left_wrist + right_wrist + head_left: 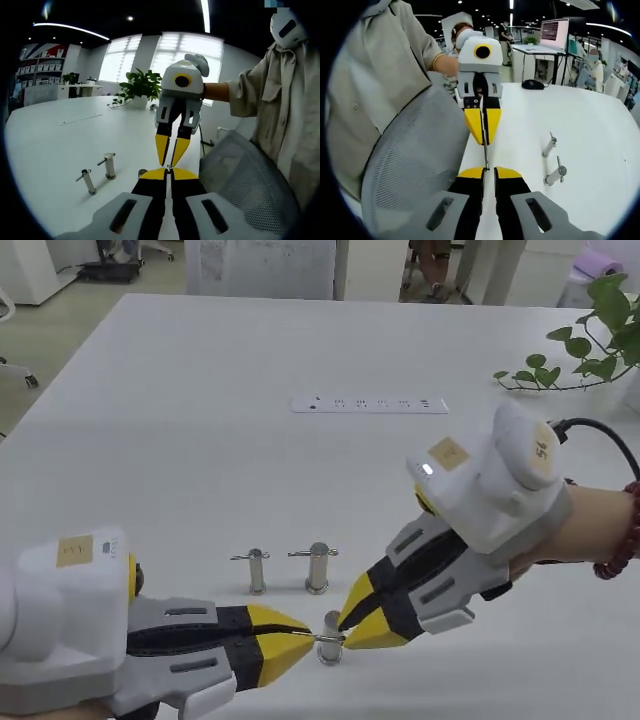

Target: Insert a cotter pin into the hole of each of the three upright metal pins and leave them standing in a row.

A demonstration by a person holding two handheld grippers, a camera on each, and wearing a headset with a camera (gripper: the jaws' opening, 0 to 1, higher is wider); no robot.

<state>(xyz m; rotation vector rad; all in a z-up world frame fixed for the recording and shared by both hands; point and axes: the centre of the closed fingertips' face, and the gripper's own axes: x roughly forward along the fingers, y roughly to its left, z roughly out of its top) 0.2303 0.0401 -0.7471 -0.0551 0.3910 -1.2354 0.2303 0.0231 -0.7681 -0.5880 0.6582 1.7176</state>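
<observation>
Left gripper (298, 637) and right gripper (348, 632) both clamp the cotter (327, 637) — lying left-right across the near pin (330, 652).

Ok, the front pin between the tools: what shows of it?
The front pin is a short grey metal cylinder, upright on the white table, low in the head view. A thin cotter pin lies level across its head, its ends pinched in the shut left tool and right tool, whose yellow tips flank the pin. Whether it is through the hole cannot be told.
</observation>
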